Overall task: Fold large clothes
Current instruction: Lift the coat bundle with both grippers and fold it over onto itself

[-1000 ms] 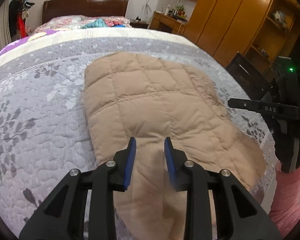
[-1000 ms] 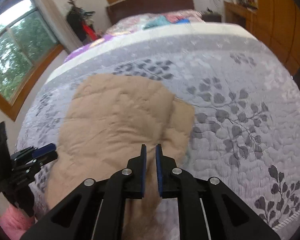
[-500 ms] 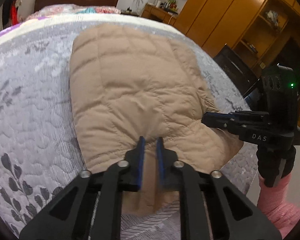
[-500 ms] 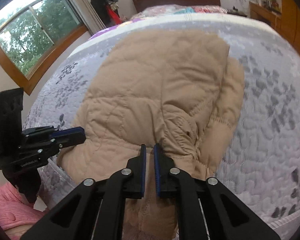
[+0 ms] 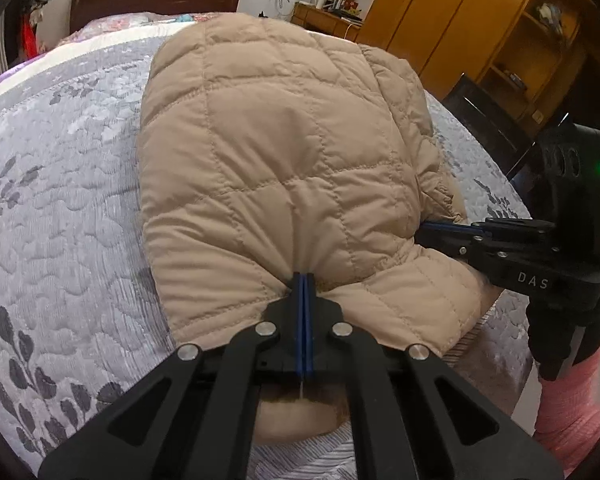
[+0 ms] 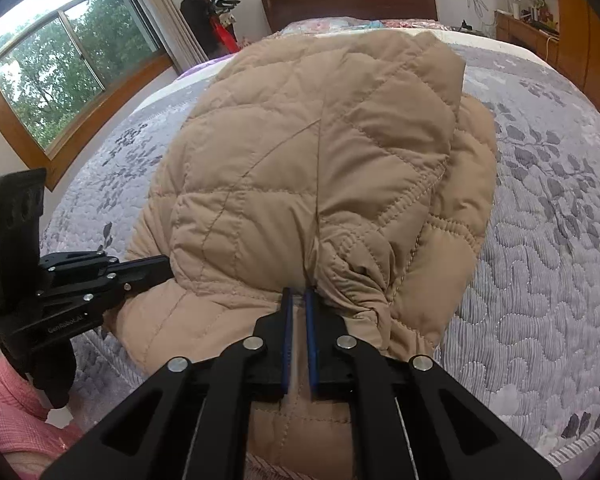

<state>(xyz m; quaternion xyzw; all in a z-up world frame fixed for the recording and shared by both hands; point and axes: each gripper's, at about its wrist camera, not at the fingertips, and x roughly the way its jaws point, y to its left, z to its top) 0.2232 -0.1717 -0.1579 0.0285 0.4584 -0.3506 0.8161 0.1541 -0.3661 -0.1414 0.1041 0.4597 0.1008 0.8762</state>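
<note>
A tan quilted jacket (image 5: 276, 152) lies on the grey patterned bedspread (image 5: 60, 208), its near end bunched at the bed's front edge. My left gripper (image 5: 304, 280) is shut on a pinch of the jacket's near hem. My right gripper (image 6: 298, 296) is shut on gathered fabric of the same jacket (image 6: 300, 152) near a ruched cuff (image 6: 352, 276). In the left wrist view the right gripper (image 5: 432, 230) bites the jacket's right edge. In the right wrist view the left gripper (image 6: 160, 266) grips its left edge.
A dark wooden headboard (image 6: 348, 0) stands at the bed's far end. Wooden wardrobes (image 5: 480, 20) and a dark chair (image 5: 488, 116) stand to the right, a window (image 6: 60, 80) to the left. A pink sleeve (image 5: 572, 412) shows behind the right gripper.
Both grippers dropped toward the jacket's near edge and closed on it. The left jaws went from apart to pinched on fabric, and the jacket now bunches up close to both cameras.
</note>
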